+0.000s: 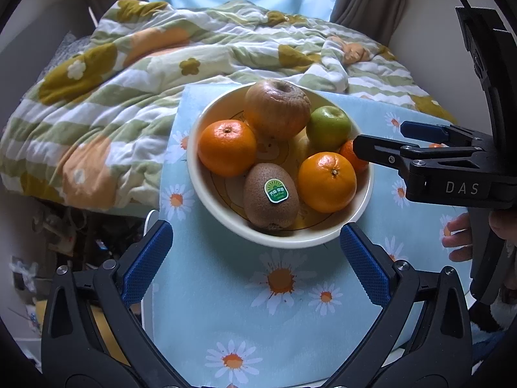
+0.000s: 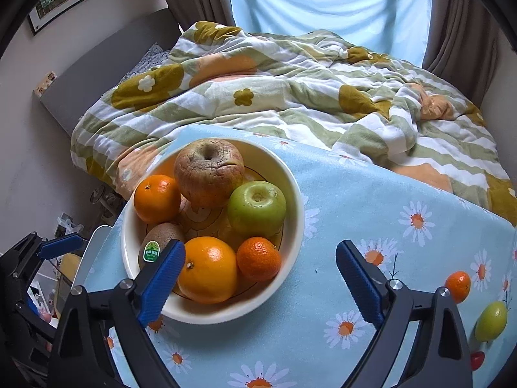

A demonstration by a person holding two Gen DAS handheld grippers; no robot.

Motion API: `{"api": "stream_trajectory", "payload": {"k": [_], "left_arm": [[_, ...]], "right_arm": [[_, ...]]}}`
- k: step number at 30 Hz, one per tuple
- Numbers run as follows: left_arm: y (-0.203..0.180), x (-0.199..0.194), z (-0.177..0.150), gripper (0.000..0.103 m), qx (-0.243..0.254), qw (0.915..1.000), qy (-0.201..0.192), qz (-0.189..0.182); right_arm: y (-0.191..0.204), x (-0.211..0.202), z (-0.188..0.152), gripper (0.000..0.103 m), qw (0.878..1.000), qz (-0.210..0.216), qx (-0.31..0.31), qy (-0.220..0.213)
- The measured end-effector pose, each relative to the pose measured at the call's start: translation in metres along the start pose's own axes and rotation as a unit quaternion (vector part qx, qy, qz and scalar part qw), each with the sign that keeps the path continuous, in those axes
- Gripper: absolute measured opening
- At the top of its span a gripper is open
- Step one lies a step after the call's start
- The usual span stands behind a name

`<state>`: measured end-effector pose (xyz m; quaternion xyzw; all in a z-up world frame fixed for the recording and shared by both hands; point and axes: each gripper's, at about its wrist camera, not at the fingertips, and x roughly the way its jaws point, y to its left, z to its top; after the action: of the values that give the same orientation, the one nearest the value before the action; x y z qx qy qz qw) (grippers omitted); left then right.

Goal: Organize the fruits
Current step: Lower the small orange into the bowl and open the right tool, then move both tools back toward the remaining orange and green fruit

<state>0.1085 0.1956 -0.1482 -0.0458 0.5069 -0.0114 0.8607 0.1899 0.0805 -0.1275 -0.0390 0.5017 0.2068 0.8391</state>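
A cream bowl (image 1: 284, 241) on the daisy tablecloth holds a wrinkled apple (image 1: 278, 108), a green apple (image 1: 328, 127), two oranges (image 1: 227, 147), a stickered kiwi (image 1: 269, 195) and a small mandarin (image 1: 352, 156). My left gripper (image 1: 255, 229) stands open at the bowl's near rim, holding nothing. My right gripper (image 2: 261, 246) is open over the bowl's right side. The mandarin (image 2: 258, 258) lies in the bowl between its fingers, and the pads do not touch it. In the left wrist view the right gripper (image 1: 381, 135) reaches in from the right, just over that mandarin.
Another mandarin (image 2: 457, 286), a green fruit (image 2: 491, 321) and a small red thing (image 2: 477, 360) lie on the tablecloth (image 2: 387, 226) at the right. A bed with a flowered quilt (image 2: 290, 97) stands behind the table. Clutter lies on the floor (image 1: 64, 242) at the left.
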Motion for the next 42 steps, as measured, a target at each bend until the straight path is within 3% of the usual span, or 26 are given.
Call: {"api": "stream_trajectory", "payload": {"k": [8,15,23,30,42], "left_arm": [[-0.002,-0.027,0.002,0.103,0.015,0.9998,-0.015,0.002],[-0.006,-0.053,0.012,0.103,0.037,0.9987,-0.035,-0.001],[-0.021,-0.064,0.033,0.103,0.056,0.9967,-0.055,-0.022],[-0.065,-0.069,0.044,0.103,0.083,0.9933,-0.073,-0.035],[-0.178,-0.048,0.052,0.103,0.099,0.9913,-0.066,-0.057]], "right_arm": [[0.002,-0.024,-0.001,0.094,1.000,-0.003,0.013,0.010],[0.006,-0.066,-0.006,0.094,0.999,-0.026,0.026,-0.016],[-0.020,-0.113,-0.024,0.094,0.994,-0.068,0.072,-0.036],[-0.060,-0.152,-0.049,0.094,0.985,-0.118,0.101,-0.071],[-0.150,-0.184,-0.096,0.094,0.985,-0.130,0.092,-0.073]]}}
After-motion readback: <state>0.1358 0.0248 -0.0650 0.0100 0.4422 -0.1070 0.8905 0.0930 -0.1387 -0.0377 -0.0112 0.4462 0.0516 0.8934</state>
